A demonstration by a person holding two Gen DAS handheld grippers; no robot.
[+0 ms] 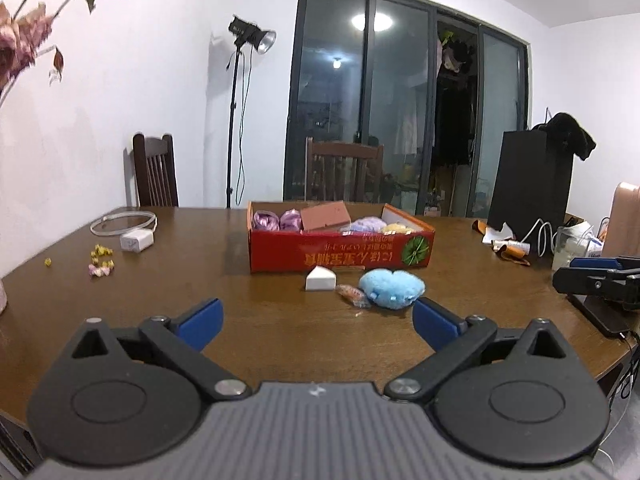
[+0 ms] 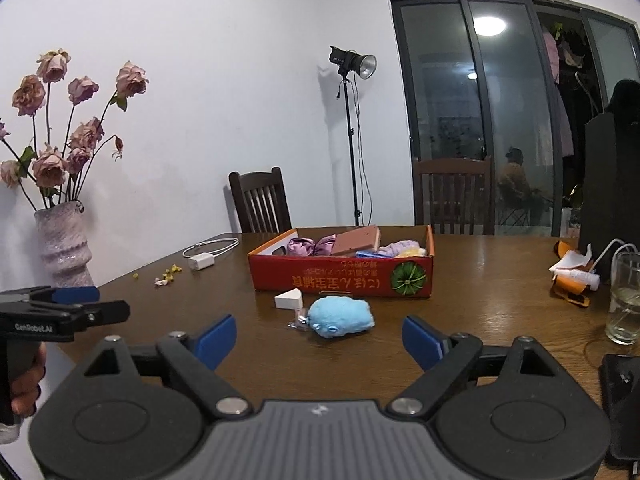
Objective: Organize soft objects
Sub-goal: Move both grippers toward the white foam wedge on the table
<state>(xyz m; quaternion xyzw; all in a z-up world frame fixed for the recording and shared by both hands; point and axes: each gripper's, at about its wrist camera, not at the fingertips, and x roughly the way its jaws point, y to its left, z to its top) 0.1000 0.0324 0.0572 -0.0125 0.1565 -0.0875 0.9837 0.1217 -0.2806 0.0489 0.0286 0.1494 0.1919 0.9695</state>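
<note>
A blue plush toy [image 1: 391, 289] lies on the wooden table in front of a red cardboard box [image 1: 340, 256]; it also shows in the right wrist view [image 2: 340, 316]. A white wedge sponge [image 1: 320, 279] and a small wrapped item [image 1: 352, 295] lie beside it. The box [image 2: 340, 278] holds purple, lilac and yellow soft things and a brown block. My left gripper [image 1: 318, 324] is open and empty, short of the toy. My right gripper [image 2: 320, 340] is open and empty, just short of the toy. Each gripper shows at the edge of the other's view.
A white charger with cable [image 1: 136, 240] and small yellow and pink bits [image 1: 100, 260] lie at the left. A vase of dried roses [image 2: 64, 240] stands at the far left. A glass [image 2: 624, 300], papers [image 2: 572, 276] and a black box [image 1: 528, 184] are at the right. Chairs stand behind the table.
</note>
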